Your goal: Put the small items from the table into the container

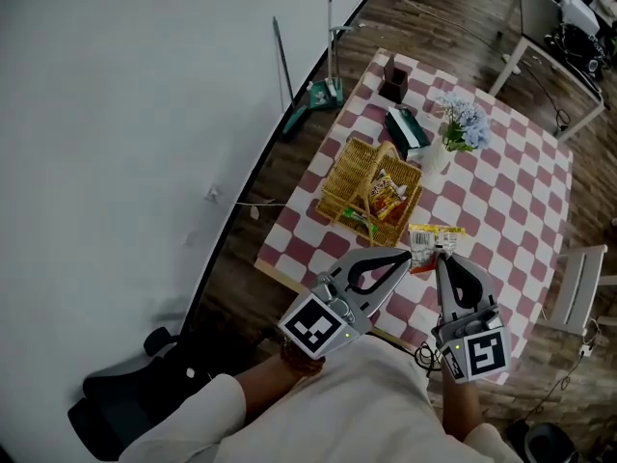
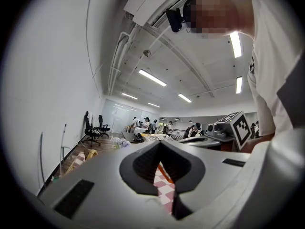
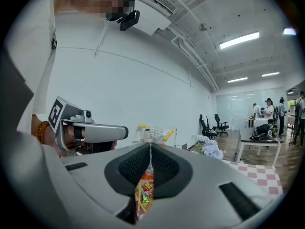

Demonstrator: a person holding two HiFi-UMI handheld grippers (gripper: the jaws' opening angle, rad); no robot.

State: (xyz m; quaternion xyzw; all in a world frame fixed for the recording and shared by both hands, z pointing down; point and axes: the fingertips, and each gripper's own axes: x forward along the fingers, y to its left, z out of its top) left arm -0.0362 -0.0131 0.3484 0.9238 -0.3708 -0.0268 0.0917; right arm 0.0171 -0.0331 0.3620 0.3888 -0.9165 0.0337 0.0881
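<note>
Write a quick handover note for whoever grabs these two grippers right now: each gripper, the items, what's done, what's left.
Left gripper: shut, empty, close beside the right one.
Right gripper: shut on a yellow-and-white snack packet, held short of the basket.
Woven wicker basket: on the red-and-white checked tablecloth, already holding several colourful snack packets.
Left to do: carry the held packet to the basket and release it.

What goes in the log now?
right hand-held gripper: shut on snack packet | left hand-held gripper: shut, empty | basket: on table

Flowers (image 1: 463,122), green box (image 1: 407,133)
</note>
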